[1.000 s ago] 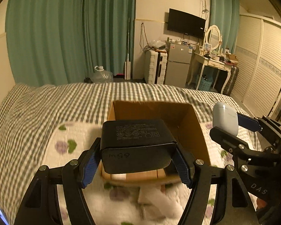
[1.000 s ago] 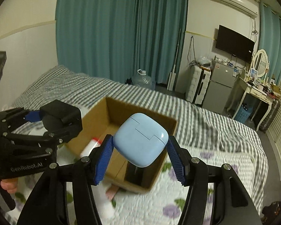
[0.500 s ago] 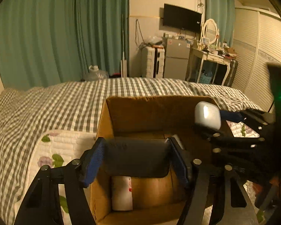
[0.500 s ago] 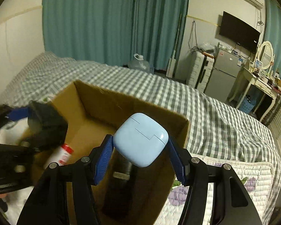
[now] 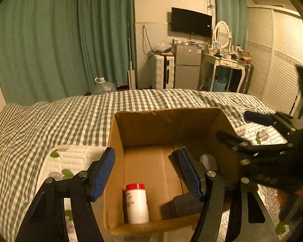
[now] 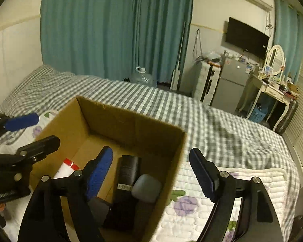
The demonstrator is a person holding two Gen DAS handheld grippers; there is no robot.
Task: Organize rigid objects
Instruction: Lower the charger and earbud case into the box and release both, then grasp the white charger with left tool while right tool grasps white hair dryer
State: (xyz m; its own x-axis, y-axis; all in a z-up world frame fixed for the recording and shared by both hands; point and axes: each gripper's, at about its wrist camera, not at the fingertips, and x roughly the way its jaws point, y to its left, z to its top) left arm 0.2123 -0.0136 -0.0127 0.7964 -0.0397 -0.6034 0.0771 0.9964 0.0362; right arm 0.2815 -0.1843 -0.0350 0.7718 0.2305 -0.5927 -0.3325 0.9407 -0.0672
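Note:
An open cardboard box [image 5: 161,125] [image 6: 131,121] stands on the bed. Inside lie a white bottle with a red cap [image 5: 136,203] [image 6: 67,168], a black power adapter [image 5: 183,203], a black remote-like object [image 6: 127,173] and the pale blue earbud case [image 6: 146,187] [image 5: 208,161]. My left gripper [image 5: 149,171] is open and empty above the box's near left part. My right gripper [image 6: 151,171] is open and empty over the box's right wall; it also shows in the left wrist view [image 5: 262,133].
The box sits on a white floral quilt [image 6: 222,191] over a grey checked bedspread [image 5: 50,121]. Beyond the bed are green curtains [image 5: 60,40], a water jug [image 5: 103,86], a suitcase, a small fridge and a dressing table [image 5: 224,64].
Both grippers opened over the box. The black adapter dropped out of the left one and the blue earbud case out of the right one; both now lie inside the box.

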